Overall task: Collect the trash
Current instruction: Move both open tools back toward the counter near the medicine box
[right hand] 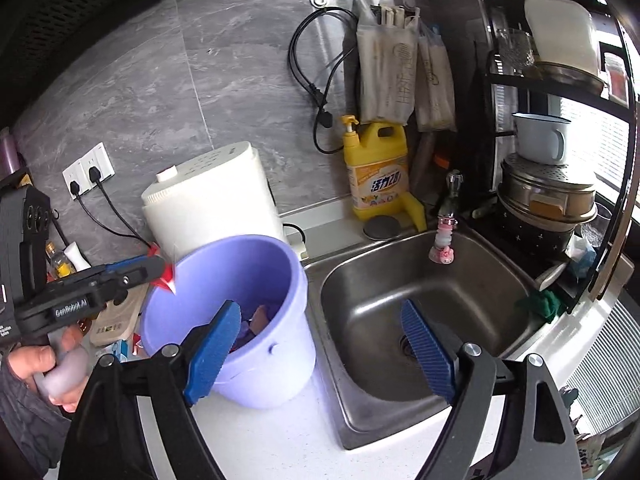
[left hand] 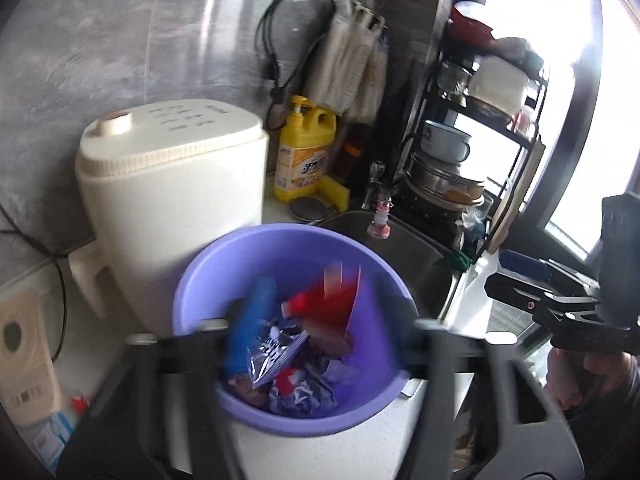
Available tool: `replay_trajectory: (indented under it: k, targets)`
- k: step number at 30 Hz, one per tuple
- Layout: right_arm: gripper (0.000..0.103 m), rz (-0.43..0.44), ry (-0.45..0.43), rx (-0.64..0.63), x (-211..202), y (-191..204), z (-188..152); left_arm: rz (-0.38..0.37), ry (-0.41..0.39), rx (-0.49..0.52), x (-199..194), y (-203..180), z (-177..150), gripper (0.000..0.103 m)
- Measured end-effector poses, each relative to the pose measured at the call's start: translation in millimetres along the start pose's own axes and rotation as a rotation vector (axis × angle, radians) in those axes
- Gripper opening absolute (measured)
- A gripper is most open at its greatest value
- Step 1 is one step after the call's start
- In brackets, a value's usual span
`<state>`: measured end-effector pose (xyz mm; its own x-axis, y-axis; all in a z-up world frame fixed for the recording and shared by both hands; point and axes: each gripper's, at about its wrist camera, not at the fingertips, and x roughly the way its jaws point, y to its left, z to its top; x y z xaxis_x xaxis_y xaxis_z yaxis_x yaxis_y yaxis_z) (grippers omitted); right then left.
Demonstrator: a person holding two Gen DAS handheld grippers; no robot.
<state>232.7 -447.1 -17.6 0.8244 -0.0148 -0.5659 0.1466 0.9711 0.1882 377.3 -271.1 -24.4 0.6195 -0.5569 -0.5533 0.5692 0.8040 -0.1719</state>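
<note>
The purple plastic bucket [left hand: 292, 264] stands on the white countertop [right hand: 280, 440], between the cream-coloured appliance [left hand: 172, 184] and the stainless sink [right hand: 420, 320], and it serves as the trash bin: crumpled foil wrappers [left hand: 280, 356] and other scraps already lie in its bottom. The left gripper [left hand: 320, 332] hangs over the bucket's mouth with its jaws spread wide; a red carton piece [left hand: 336, 304], smeared by motion blur, sits above the heap between the fingers, apparently dropping free and not pinched. In the right wrist view a red scrap shows near the left gripper's tips at the bucket's rim; whether it touches them cannot be told. The right gripper [right hand: 324, 352] is just beside the bucket, over the near edge of the sink, its blue ribbed pads [right hand: 428, 352] standing far apart with nothing between them. The step in hand looks like the release of collected trash into the bucket. The next move likely calls for both grippers to draw back clear of the rim and seek any litter left on the counter, perhaps the small packets [left hand: 56, 436] by the bucket's left side.
</note>
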Motion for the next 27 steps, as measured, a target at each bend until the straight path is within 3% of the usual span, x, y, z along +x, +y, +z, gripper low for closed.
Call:
replay_trajectory:
  k: [1,6,13,19,27]
  targets:
    - [0.081,0.003,-0.002,0.004,1,-2,0,0.015,-0.007,0.007,0,-2,0,0.081]
    - [0.081,0.009,-0.022,0.006,5,3,-2,0.068,0.005,-0.003,-8,8,-2,0.086]
    - [0.085,0.075,-0.015,-0.004,12,32,-11,0.197,-0.031,-0.095,-52,55,-23,0.097]
    - [0.094,0.161,-0.009,-0.061,17,77,-14,0.314,-0.042,-0.170,-96,99,-53,0.097]
    - [0.095,0.256,0.023,-0.140,33,141,-22,0.414,-0.060,-0.276,-145,144,-87,0.097]
